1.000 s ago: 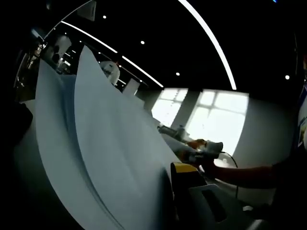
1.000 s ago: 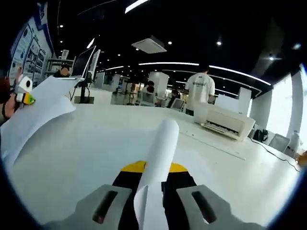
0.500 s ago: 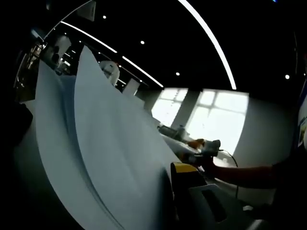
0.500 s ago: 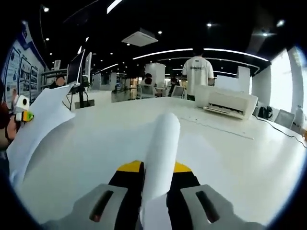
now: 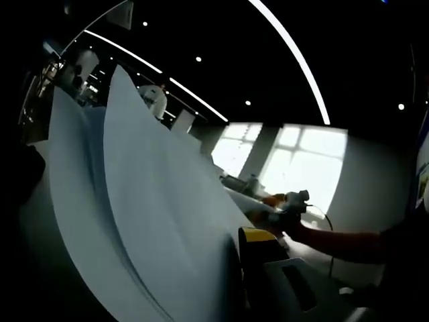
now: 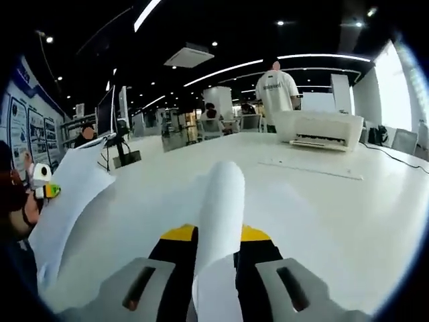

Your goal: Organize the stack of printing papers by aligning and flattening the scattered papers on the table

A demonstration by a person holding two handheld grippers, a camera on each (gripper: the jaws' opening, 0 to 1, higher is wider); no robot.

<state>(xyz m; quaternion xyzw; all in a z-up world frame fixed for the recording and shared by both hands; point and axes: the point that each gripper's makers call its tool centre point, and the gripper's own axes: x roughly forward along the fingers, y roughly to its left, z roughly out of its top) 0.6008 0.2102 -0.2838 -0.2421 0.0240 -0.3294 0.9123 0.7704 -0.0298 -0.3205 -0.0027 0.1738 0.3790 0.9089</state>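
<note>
In the left gripper view a thick sheaf of white papers point(image 5: 154, 201) bulges up from between the jaws, and my left gripper point(image 5: 236, 285) is shut on its lower edge. The sheets hide its left jaw. My right gripper point(image 5: 289, 201) shows beyond them, held by a hand. In the right gripper view my right gripper point(image 6: 214, 282) is shut on the same papers point(image 6: 220, 208), which curl up between its jaws above the white table point(image 6: 335, 221). The sheets sag leftward to my left gripper point(image 6: 41, 182) at the far left.
A white printer point(image 6: 318, 127) stands at the table's far right, with a flat sheet point(image 6: 312, 169) lying before it. A monitor point(image 6: 107, 111) stands at the back left. A person in a white shirt point(image 6: 275, 87) stands behind the printer. Bright windows point(image 5: 301, 164) lie beyond.
The right gripper view has tilted and shifted, so that camera moved. In the left gripper view the right gripper has risen slightly. Both still hold the papers.
</note>
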